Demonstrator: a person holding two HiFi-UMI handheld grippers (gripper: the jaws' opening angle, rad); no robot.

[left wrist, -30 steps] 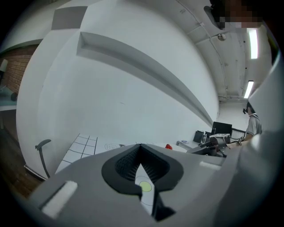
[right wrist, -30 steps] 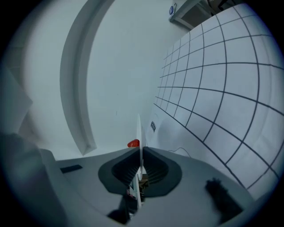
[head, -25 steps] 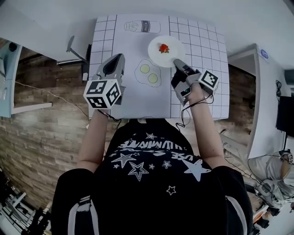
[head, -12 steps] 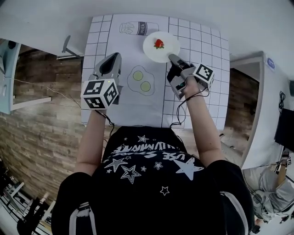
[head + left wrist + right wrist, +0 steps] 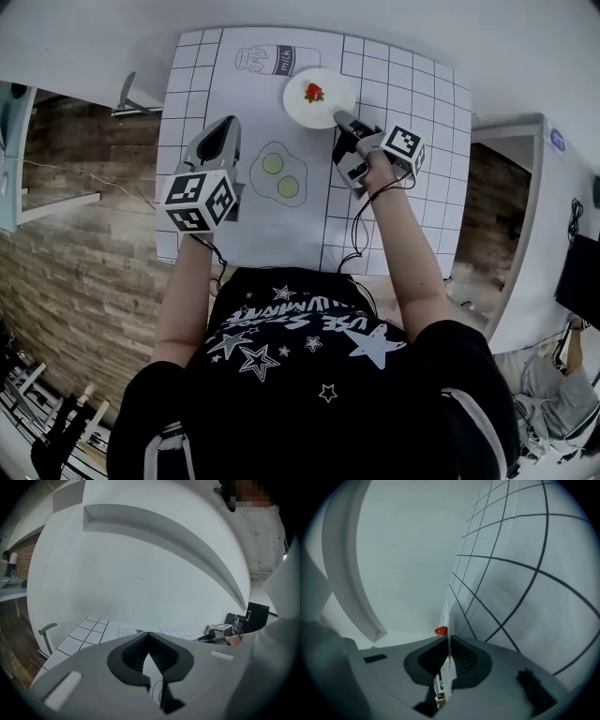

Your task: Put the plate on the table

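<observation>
The word "milk" is printed on the label of the drawn bottle [image 5: 265, 60] on the table top [image 5: 431, 197]. The person's black shirt [image 5: 300, 323] carries white lettering among stars, too warped to read with certainty.

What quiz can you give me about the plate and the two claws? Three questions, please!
1. True or false: the left claw is holding the plate.
2. What sits on the plate? A: a banana. B: a red strawberry. C: a spoon.
3. Fill in the blank: the bottle drawing on the mat says ____.
Key: 1 false, the right claw holds it by the rim; 2 B; 3 milk.
</observation>
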